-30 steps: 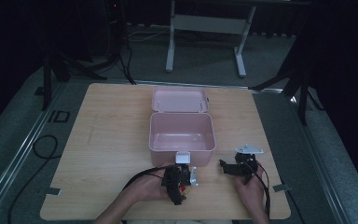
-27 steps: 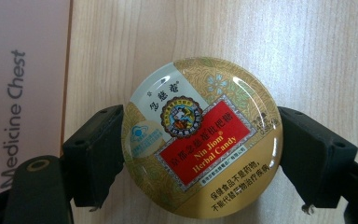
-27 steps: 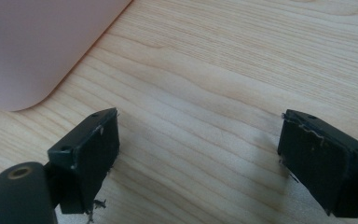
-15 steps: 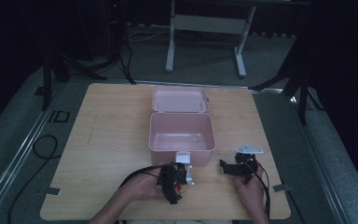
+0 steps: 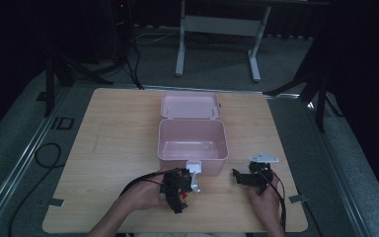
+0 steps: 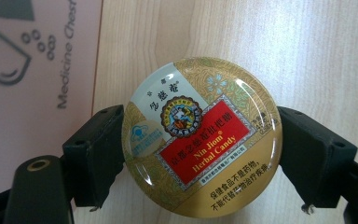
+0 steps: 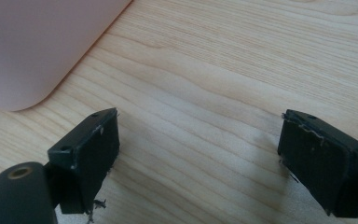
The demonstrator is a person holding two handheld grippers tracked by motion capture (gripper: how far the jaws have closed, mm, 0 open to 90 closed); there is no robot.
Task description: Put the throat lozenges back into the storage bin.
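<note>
A round gold candy tin (image 6: 200, 137) with a red label sits between the two black jaws of my left gripper (image 6: 200, 158), and both pads press on its rim. In the high view, the left gripper (image 5: 183, 192) hovers just in front of the open pink box (image 5: 192, 143), near its white latch (image 5: 193, 168). The box's front wall (image 6: 32, 93) reads "Medicine Chest". My right gripper (image 7: 200, 154) stands open over bare wood, nothing between its pads. In the high view the right gripper (image 5: 242, 177) is to the right of the box's front corner (image 7: 32, 51).
The box's lid (image 5: 190, 106) lies flat behind it, hinged open. The wooden table (image 5: 113, 148) has free room to the left of the box and along the front edge. A cable trails from each gripper toward the person's forearms. Dark floor and stands surround the table.
The left gripper has risen a little with the tin and shifted slightly left in the high view. The right gripper has stayed put.
</note>
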